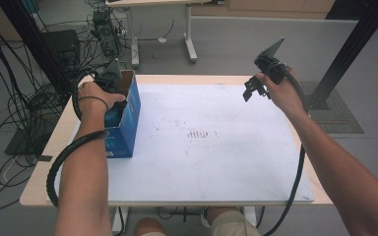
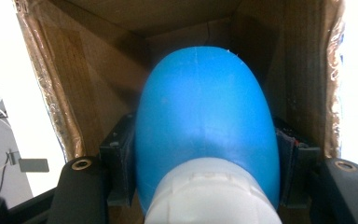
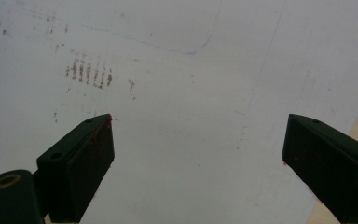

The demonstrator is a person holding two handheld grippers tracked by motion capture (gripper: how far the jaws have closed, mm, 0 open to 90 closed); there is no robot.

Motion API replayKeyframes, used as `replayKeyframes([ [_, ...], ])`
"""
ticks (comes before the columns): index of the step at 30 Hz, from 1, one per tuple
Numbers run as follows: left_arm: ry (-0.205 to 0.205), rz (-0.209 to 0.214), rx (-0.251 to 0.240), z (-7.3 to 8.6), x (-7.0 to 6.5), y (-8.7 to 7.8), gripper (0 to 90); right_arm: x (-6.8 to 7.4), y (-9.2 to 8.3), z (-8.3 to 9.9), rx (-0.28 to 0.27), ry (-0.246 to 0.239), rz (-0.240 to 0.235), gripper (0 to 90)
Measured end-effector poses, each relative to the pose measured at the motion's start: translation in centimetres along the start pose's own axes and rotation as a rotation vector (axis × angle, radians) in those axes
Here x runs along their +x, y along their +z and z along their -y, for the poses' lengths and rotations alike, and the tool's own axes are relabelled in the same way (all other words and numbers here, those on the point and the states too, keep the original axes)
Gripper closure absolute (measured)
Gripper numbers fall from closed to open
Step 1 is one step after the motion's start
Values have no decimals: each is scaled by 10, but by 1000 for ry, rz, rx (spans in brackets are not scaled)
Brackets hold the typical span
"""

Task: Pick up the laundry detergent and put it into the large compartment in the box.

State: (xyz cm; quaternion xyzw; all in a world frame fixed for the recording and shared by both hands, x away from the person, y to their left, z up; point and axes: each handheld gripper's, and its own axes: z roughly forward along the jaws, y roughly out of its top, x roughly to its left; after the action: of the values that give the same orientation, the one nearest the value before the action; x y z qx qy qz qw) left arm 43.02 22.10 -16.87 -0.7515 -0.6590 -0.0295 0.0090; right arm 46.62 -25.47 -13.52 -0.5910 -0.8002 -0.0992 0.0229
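Blue plastic bottle with a white ribbed cap (image 2: 205, 126), clamped between the two black jaws of the left gripper (image 2: 205, 172), pads pressed against both of its flanks just above the cap. Rounded blue body pointing away from the camera into the brown cardboard interior of the blue-sided open carton (image 1: 128, 115), seen in the left gripper view with creased, tape-edged inner walls on either side (image 2: 70, 93). From the high view, left gripper (image 1: 112, 78) held over the carton's open top by the left hand (image 1: 96, 98), bottle itself mostly hidden behind that hand, a patch of blue just visible below the fingers; hard to tell there whether that patch belongs to the bottle or to the carton wall. Carton upright at the left edge of the white scuffed tabletop board (image 1: 211, 162), near the far left corner. Right gripper (image 1: 252, 89) held up in the air by the right hand (image 1: 283, 91) over the far right part of the board, well apart from the carton. In the right gripper view, jaws spread wide with nothing between them (image 3: 196, 154), only the white board beneath, marked by a cluster of small reddish-brown streaks (image 3: 89, 72). Black cables trailing from both grippers along the forearms toward the near edge of the table.
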Motion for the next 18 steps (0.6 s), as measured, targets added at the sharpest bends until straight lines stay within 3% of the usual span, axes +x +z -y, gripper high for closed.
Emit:
replayKeyframes([
  [18, -5, 2, -4, 1, 0, 0, 372, -1, 1, -1, 6, 6, -4, 90],
])
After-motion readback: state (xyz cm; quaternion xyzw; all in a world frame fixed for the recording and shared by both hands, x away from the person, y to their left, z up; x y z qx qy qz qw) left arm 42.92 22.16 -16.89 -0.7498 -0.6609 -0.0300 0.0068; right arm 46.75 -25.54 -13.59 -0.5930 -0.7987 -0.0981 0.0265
